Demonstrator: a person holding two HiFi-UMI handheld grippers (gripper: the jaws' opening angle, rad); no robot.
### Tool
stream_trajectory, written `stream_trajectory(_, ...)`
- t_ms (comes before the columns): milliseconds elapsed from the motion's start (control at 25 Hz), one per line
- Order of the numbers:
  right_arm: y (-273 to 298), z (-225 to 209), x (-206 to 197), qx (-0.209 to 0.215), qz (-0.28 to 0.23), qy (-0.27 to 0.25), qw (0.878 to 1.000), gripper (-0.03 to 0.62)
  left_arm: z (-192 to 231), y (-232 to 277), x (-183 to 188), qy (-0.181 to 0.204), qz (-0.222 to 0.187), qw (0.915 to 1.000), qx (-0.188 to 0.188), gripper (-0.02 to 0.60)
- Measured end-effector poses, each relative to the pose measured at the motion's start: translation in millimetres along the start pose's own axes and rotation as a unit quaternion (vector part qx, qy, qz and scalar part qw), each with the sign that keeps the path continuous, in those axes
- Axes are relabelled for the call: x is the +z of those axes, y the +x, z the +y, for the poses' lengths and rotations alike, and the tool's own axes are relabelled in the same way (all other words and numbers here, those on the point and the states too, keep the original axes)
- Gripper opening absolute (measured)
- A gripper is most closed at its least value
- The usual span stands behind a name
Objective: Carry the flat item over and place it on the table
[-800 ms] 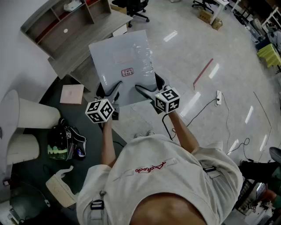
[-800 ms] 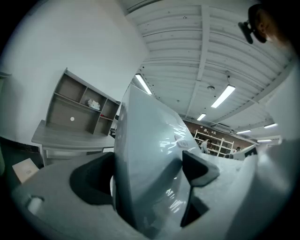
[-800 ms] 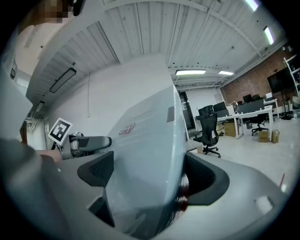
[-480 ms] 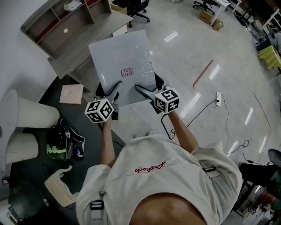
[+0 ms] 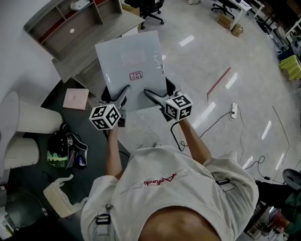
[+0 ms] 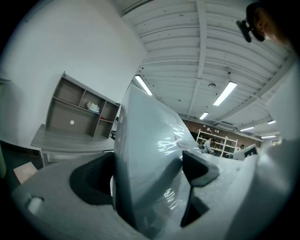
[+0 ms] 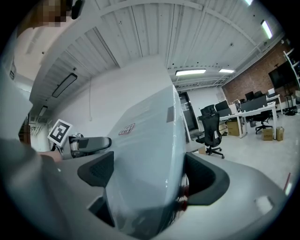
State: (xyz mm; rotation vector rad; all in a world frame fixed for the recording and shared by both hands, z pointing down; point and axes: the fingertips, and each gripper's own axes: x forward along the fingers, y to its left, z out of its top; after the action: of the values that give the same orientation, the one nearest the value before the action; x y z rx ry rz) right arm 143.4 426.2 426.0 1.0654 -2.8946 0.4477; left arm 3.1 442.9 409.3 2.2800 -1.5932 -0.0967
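From the head view, we are holding the pack [image 5: 134, 70] up in the air, over the floor. It is not on a table yet. The left gripper [image 5: 116, 96] and the right gripper [image 5: 160, 94] are both biting the near edge, side by side. The long side of the pack is pointing away from us, toward the desk [image 5: 94, 42]. The desk is lying ahead and to the left, so the left gripper is the nearer one. We think the next move is pushing the pack forward and left, then laying it down flat. On the desk a shelf [image 5: 56, 23] is standing, and one of its boxes is holding a small white thing [image 5: 77, 5].

From the left gripper view, the jaws are standing wide apart, and the thick pack is filling the gap between them. The pads are pressing on it from both sides. The pack is rising up and away from the jaws. Behind it we are seeing the shelf again.

From the right gripper view, it is the same. The jaws are standing wide and squeezing the pack between them. A chair [image 7: 211, 133] is standing far off on the right.
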Motion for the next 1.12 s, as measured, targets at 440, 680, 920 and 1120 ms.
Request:
stream_trajectory(440, 8.6, -28.3, 12.6, 0.003, -0.002, -0.006, 1.0, 0.482, -3.3, 30.3, 6.1, -0.001, -0.007, 1.0, 0.001, 0.466)
stream_trajectory(680, 37.7, -50.5, 16.7, -0.001, -0.002, -0.007, 1.0, 0.482, 16.7, 61.7, 11.5, -0.002, -0.007, 1.0, -0.002, 0.466)
stream_trajectory(920, 92.8, -73.2, 30.1, -0.012, -0.007, -0.014, 1.0, 0.482, 58.7, 105.1, 32.0, -0.001, -0.011, 0.9998, -0.015, 0.466)
stream_trajectory(1120, 146.8, -90.5, 53.2, -0.022, -0.01, -0.016, 1.0, 0.482, 97.8, 144.1, 63.7, 0.0, -0.012, 0.9996, -0.026, 0.466)
